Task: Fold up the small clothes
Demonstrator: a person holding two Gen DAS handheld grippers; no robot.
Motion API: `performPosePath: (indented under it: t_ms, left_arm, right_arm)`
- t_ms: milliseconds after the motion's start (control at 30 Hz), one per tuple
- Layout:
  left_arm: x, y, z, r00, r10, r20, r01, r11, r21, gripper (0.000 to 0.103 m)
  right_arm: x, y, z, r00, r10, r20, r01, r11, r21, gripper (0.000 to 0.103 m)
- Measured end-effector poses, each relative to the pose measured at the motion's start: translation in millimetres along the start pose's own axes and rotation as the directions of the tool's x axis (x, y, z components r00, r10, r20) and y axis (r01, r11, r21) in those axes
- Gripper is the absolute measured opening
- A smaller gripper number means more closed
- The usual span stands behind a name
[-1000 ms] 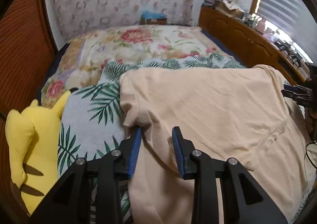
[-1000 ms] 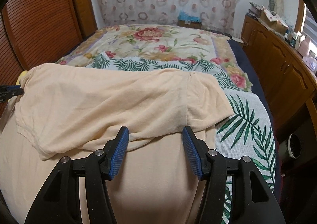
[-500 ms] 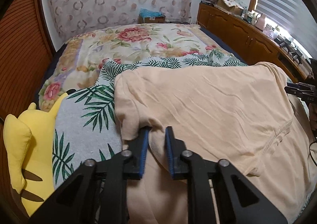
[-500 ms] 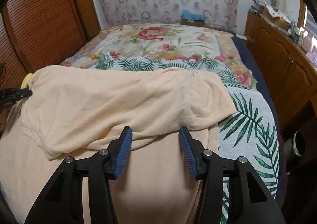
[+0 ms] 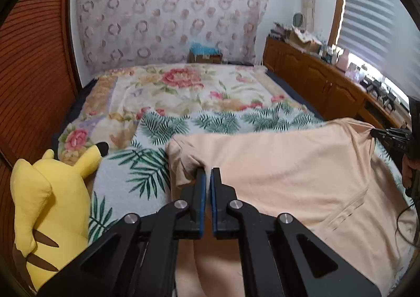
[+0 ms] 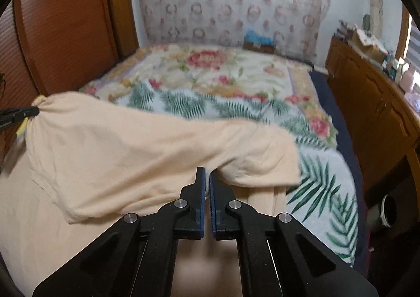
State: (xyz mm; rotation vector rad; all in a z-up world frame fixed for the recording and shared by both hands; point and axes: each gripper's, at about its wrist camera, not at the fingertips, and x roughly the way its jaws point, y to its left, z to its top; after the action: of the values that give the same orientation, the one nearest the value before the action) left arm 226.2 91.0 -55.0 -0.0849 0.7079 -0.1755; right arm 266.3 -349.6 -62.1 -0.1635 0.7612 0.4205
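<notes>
The peach shirt (image 5: 288, 165) lies on the near part of the bed (image 5: 183, 92), on top of the palm-leaf blanket (image 5: 131, 181). Its far part is folded back over the rest, so the neck edge w/ its seam shows in the left cam.

L gripper (image 5: 208, 171) is clamped on the shirt at the left corner of the fold. The cloth bunches up around its blue pads (image 5: 202, 192). R gripper (image 6: 206, 171) is pinched on the shirt too, near the sleeve at the right end of the fold. Both sets of jaws have just been closing, w/ cloth between them.

In the left cam the R gripper shows at the far right edge, w/ a bit of the person's hand (image 5: 408, 171) behind it. In the right cam the L gripper tip pokes in from the left edge and grips the puckered corner.

The shirt's left edge is near the yellow plush toy (image 5: 52, 197) but not touching it; leaf blanket shows between. On the right, a strip of leaf blanket runs past the sleeve to the bed edge. Past the fold, the flower quilt (image 6: 210, 71) is wide and flat, lots of room. A wood cabinet (image 6: 367, 102) stands along the right side, a brown slat door (image 5: 34, 81) on the left.
</notes>
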Motion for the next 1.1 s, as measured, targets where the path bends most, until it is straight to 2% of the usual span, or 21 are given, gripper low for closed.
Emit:
performPosePath:
  t_ms: [233, 467, 700, 900, 1100]
  left_arm:
    - [-34.3, -10.0, -0.3, 0.998, -0.014, 0.062, 0.014, 1.000, 0.004, 0.001]
    - [-71.8, -20.1, -7.4, 0.993, -0.016, 0.120, 0.016, 1.000, 0.003, 0.001]
    - [-117.3, -26.4, -17.0, 0.982, -0.012, 0.187, 0.011, 1.000, 0.003, 0.001]
    - [-159.7, -30.3, -40.3, 0.977, -0.013, 0.213, 0.012, 1.000, 0.006, 0.001]
    - [-197.4, -36.7, -76.0, 0.977, -0.019, 0.212, 0.019, 1.000, 0.002, 0.001]
  right_arm:
    - [-43.1, 1.0, 9.8, 0.996, 0.010, 0.088, -0.011, 1.000, 0.007, 0.000]
    - [-85.5, 4.1, 1.3, 0.990, 0.018, 0.138, -0.017, 1.000, -0.003, 0.000]
    - [-135.6, 11.6, -7.5, 0.978, -0.006, 0.207, 0.009, 1.000, -0.013, 0.000]
    - [-179.3, 15.2, -19.2, 0.967, -0.013, 0.253, 0.017, 1.000, -0.013, 0.000]
    - [-225.5, 28.2, -53.1, 0.964, -0.019, 0.265, 0.028, 0.999, -0.031, 0.000]
